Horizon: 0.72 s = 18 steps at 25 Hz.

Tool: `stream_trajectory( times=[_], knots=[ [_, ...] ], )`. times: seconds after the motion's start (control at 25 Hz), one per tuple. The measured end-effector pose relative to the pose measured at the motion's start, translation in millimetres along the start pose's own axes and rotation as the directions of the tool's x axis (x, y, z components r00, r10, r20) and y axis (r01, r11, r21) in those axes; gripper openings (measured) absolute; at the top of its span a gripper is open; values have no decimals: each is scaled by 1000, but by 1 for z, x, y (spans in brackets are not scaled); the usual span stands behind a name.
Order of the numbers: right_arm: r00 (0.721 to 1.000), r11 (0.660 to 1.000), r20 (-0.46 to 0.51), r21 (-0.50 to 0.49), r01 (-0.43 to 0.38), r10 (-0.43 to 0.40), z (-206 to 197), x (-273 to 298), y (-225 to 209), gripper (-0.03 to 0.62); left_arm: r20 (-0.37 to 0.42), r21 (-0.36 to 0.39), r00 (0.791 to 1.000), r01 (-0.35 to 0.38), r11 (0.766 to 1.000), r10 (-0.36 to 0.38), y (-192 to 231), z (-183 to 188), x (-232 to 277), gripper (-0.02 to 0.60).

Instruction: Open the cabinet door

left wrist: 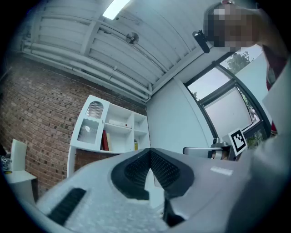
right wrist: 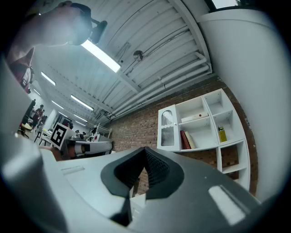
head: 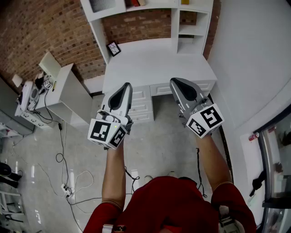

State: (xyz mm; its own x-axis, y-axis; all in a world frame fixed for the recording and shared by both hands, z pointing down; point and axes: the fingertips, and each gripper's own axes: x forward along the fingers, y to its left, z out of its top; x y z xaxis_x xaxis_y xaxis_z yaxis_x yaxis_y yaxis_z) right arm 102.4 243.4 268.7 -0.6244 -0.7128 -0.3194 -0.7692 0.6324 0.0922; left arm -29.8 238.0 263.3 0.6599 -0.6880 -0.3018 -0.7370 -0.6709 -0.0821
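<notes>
The cabinet door point(head: 102, 4) is a glass-fronted white door at the top left of the white shelf unit above the desk; it is shut. It also shows in the left gripper view as the door point(left wrist: 91, 123) and in the right gripper view as the door point(right wrist: 167, 129). My left gripper point(head: 127, 85) and right gripper point(head: 174, 82) are held side by side in front of the desk, well short of the door and tilted upward. In the gripper views the left gripper point(left wrist: 149, 152) and the right gripper point(right wrist: 145, 151) each have their jaws shut with nothing between them.
A white desk point(head: 154, 63) with drawers point(head: 141, 103) stands against a brick wall, with a small picture frame point(head: 113, 48) on it. A white side cabinet point(head: 68, 91) stands at left, and cables point(head: 68, 182) lie on the floor. A white wall point(head: 254, 59) runs along the right. Books point(right wrist: 186, 139) and a yellow bottle point(right wrist: 222, 134) sit on the shelves.
</notes>
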Motion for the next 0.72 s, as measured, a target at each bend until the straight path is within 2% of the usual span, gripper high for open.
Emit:
stream_trajectory(
  times=[0.44, 0.72],
  knots=[
    [1000, 1000, 14, 14, -23, 22, -7, 41, 43, 11, -8, 4, 1000, 18, 1000, -18, 40, 4, -35, 5],
    [1000, 1000, -2, 2, -19, 19, -18, 72, 65, 12, 9, -16, 1000, 6, 1000, -6, 86, 2, -60, 5]
  ],
)
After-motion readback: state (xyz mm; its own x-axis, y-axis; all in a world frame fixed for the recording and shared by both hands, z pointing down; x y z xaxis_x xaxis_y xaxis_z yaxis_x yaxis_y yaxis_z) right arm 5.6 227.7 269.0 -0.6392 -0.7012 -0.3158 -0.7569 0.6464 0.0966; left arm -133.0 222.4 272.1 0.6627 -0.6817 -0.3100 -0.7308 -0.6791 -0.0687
